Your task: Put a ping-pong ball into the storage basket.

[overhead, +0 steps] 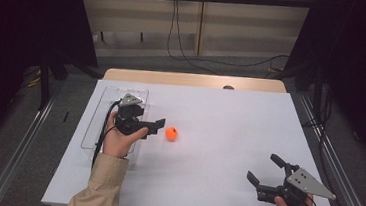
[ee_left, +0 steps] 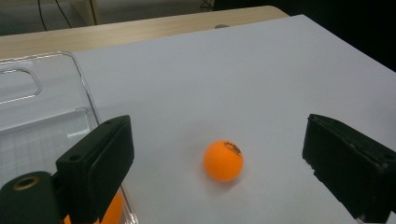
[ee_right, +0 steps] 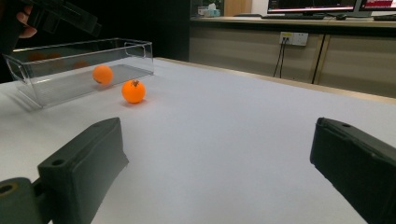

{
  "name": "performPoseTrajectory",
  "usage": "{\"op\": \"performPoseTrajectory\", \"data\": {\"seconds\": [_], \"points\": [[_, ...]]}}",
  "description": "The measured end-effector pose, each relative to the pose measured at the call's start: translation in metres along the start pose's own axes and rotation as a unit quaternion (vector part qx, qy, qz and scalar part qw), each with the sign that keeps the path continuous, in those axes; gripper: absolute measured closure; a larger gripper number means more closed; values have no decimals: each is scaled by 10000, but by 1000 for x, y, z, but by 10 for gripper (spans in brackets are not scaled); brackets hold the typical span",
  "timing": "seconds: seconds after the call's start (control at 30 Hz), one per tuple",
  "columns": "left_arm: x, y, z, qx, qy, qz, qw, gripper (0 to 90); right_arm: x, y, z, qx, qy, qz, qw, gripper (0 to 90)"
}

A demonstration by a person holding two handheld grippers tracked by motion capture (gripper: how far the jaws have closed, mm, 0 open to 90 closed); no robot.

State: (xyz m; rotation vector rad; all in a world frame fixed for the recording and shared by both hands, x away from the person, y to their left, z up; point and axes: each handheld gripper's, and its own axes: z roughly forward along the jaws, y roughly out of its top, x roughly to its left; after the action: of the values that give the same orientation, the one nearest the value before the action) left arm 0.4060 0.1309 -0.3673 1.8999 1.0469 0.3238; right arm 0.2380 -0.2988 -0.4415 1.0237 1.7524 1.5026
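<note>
Resting free on the table, orange ball (ee_left: pixel 223 160) faces left gripper's (ee_left: pixel 219 163) spread jaws.

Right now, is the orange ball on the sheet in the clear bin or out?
Out. The orange ball lies on the white sheet beside the clear bin, apart from its wall. Another ball sits inside the bin.

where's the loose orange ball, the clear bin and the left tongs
orange ball (ee_left: pixel 223 160), left gripper view, middle of the ball
clear bin (ee_right: pixel 81 44), right gripper view, top rim
left tongs (overhead: pixel 155 126), high view, between the tips
</note>
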Motion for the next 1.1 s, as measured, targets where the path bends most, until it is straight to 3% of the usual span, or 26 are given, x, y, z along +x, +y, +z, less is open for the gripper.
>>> {"op": "performPoseTrajectory", "data": {"seconds": [1.1], "points": [[-19,-5,20,221,-146,246,9993,74,0,0,0,-1,-2,4,10000,25]]}}
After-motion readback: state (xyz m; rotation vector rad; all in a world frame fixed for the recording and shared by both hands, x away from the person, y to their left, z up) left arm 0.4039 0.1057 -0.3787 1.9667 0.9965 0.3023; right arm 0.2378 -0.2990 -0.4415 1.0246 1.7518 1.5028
